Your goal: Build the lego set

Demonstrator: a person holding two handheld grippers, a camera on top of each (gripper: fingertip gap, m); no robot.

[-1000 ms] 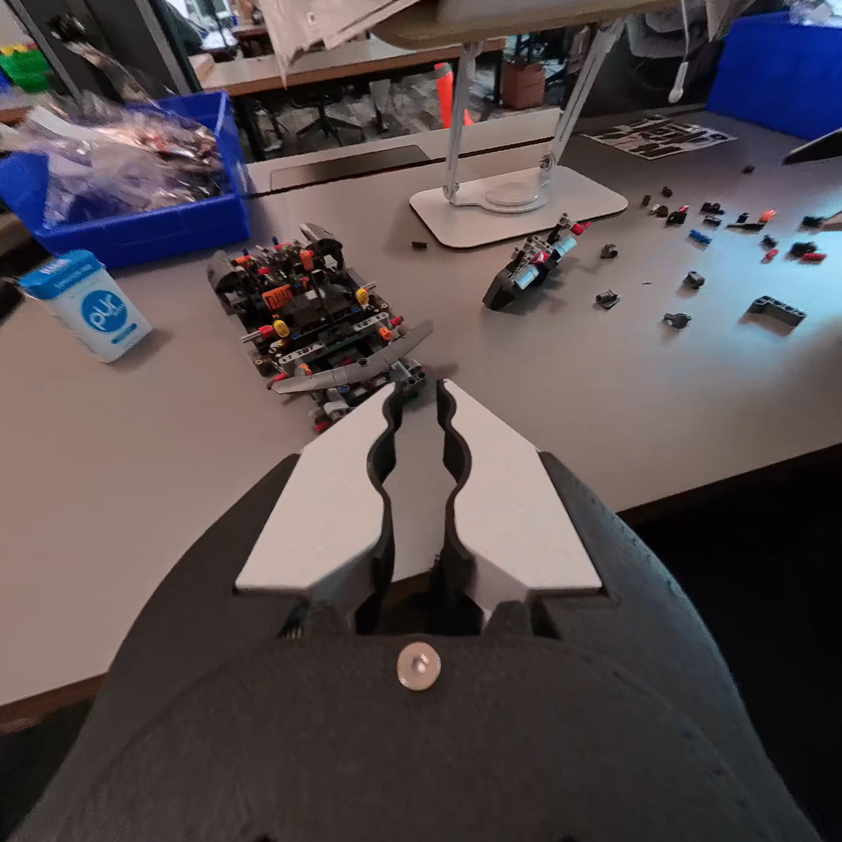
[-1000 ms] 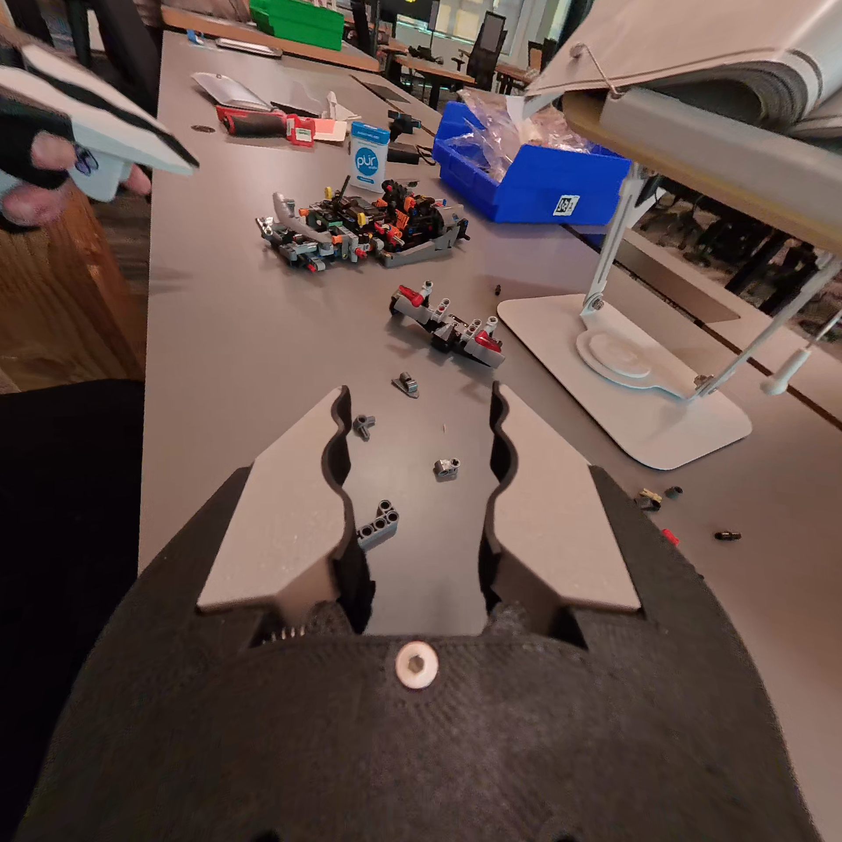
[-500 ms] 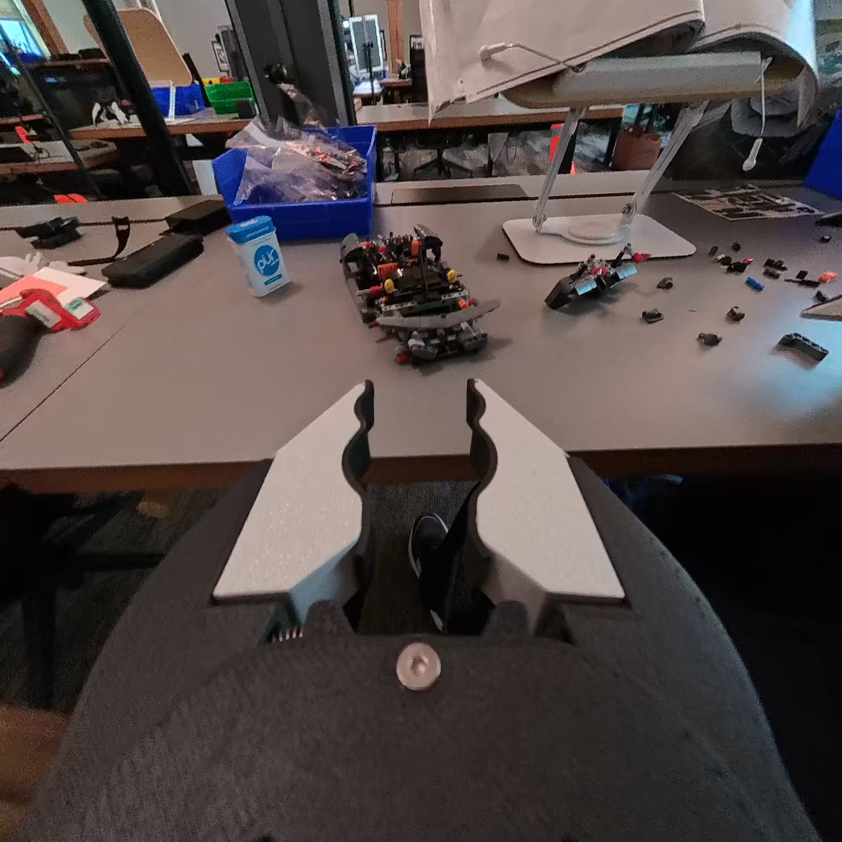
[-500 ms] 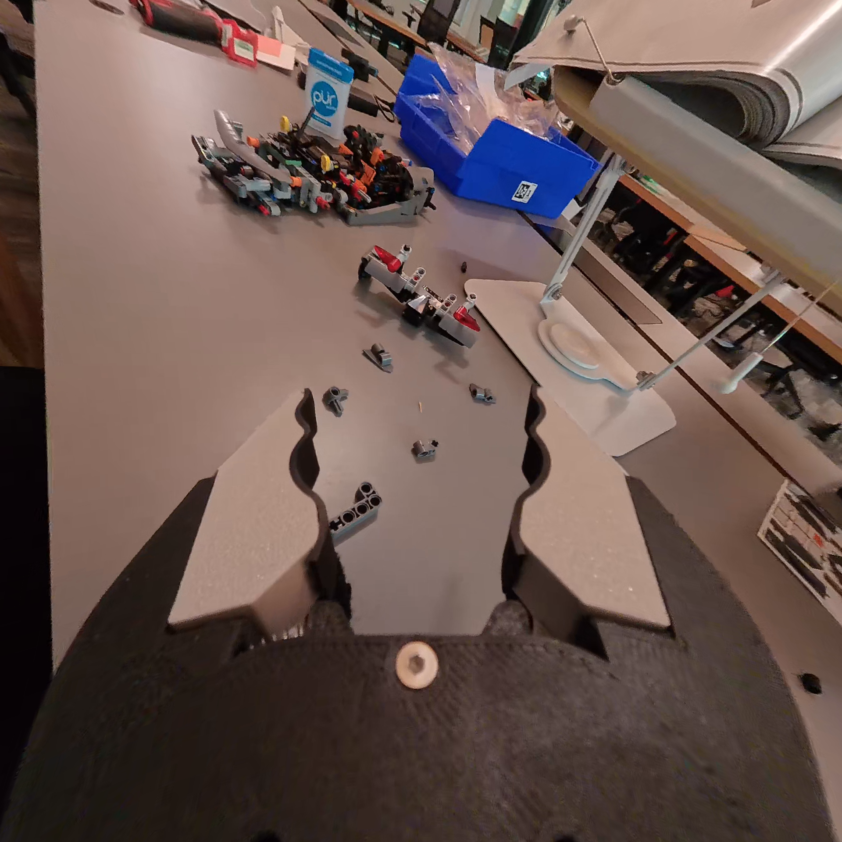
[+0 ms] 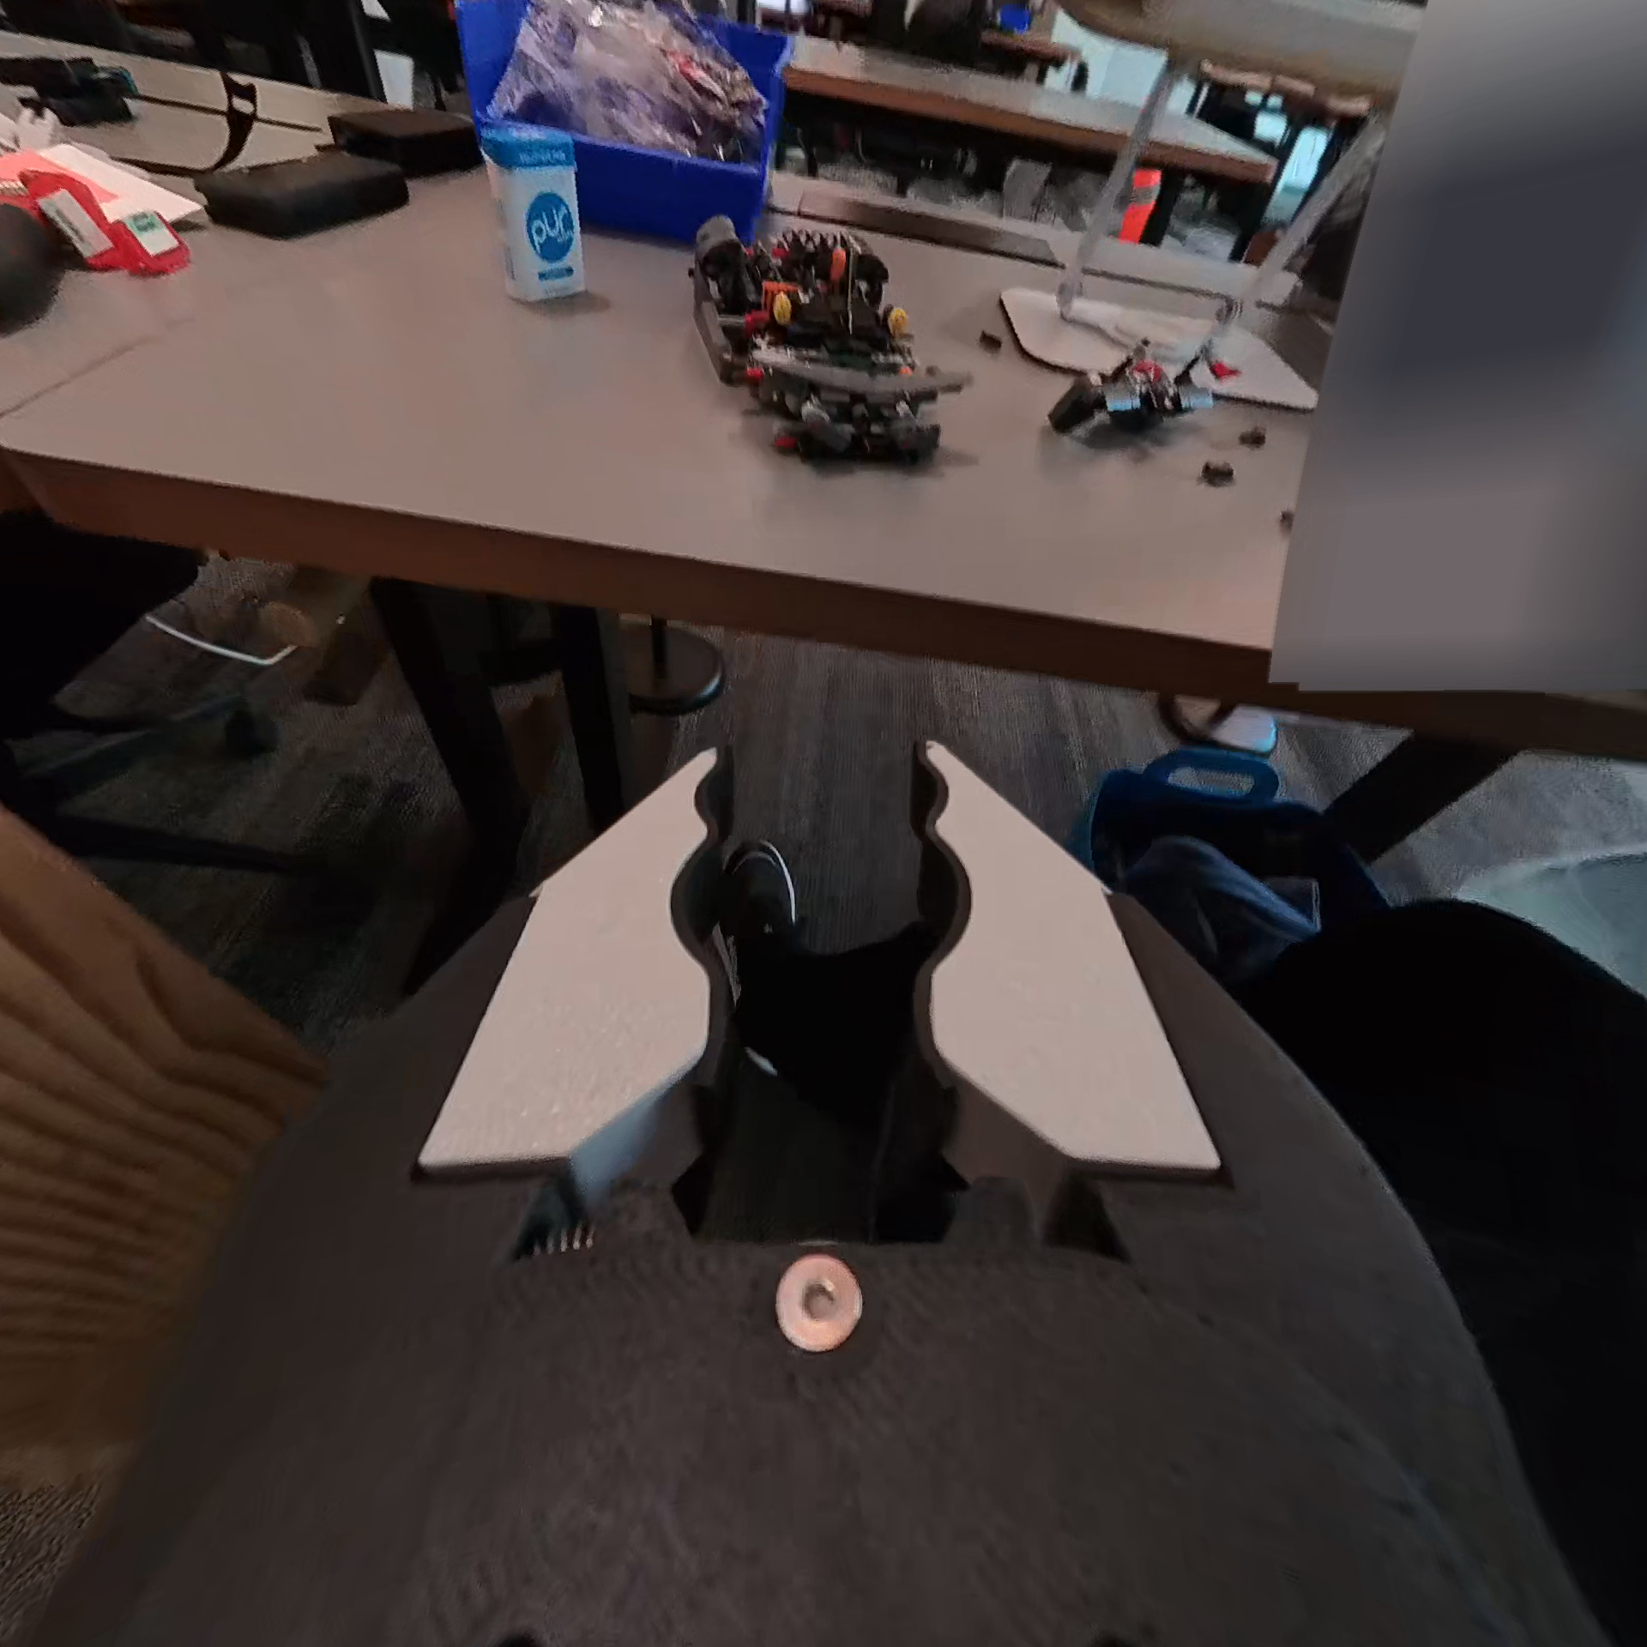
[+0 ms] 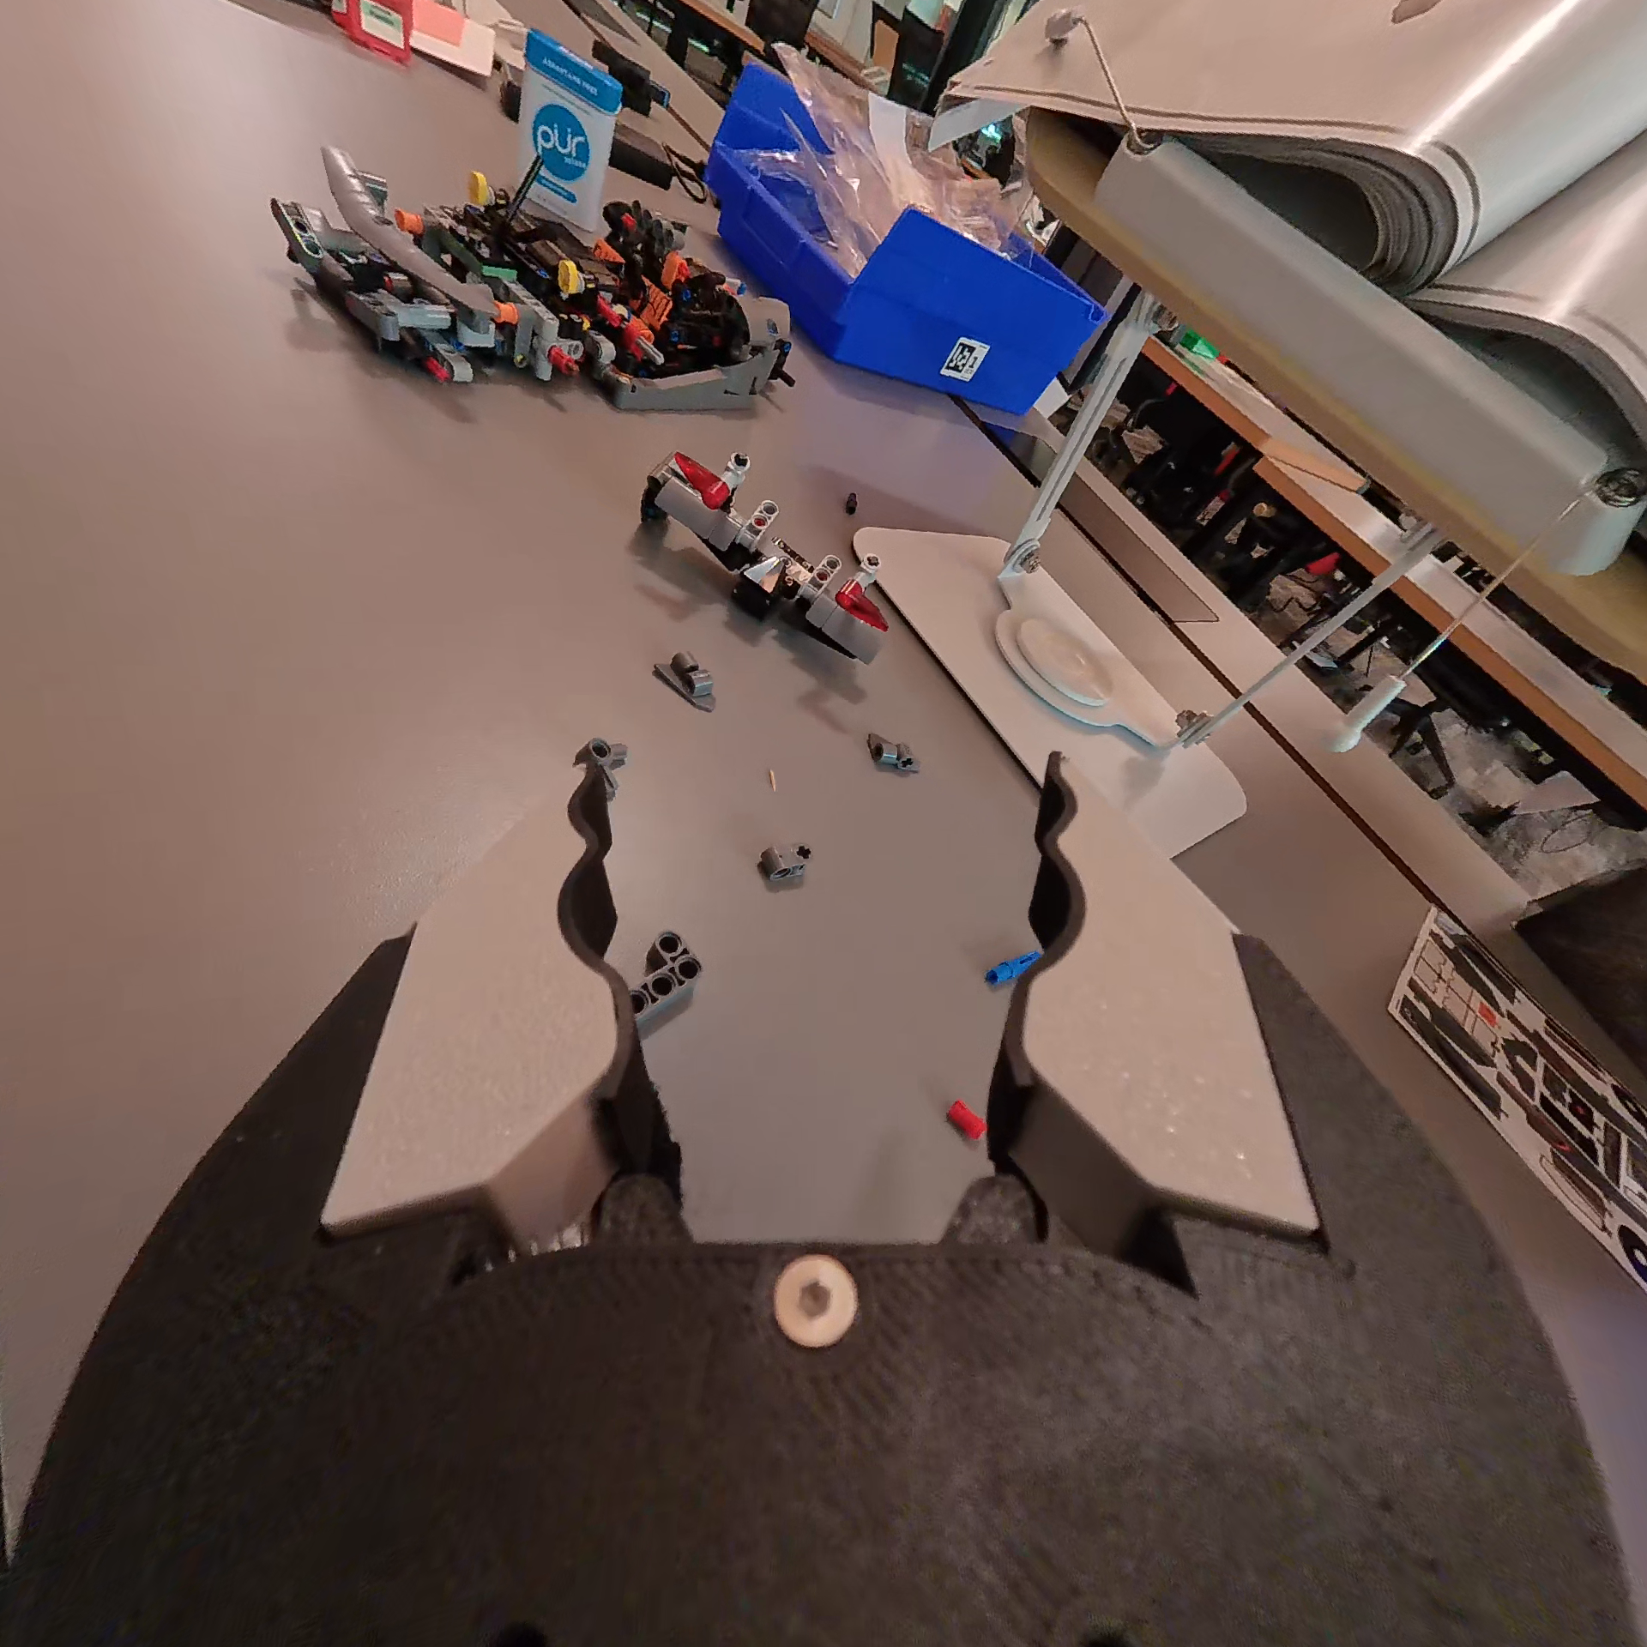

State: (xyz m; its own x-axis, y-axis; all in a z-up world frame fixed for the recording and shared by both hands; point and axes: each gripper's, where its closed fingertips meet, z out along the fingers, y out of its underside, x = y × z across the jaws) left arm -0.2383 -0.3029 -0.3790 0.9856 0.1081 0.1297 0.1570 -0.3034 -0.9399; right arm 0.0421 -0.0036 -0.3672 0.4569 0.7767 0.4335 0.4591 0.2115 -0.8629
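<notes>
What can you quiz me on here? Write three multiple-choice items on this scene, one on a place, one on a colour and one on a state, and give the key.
1. Where does the white-and-blue box stand?
A. On the table, near the large lego build
B. On the floor
C. Inside a drawer

2. What colour is the bin that holds the clear plastic bags?
A. Green
B. Blue
C. Red

3. How is the right gripper?
A. Shut on a pin
B. Open, holding nothing
C. Shut and empty

Key:
1 A: the right wrist view shows it upright on the tabletop close to the build.
2 B: its walls are blue in both views.
3 B: its fingers stand wide apart, with only bare table and loose pieces lying between them.
</notes>
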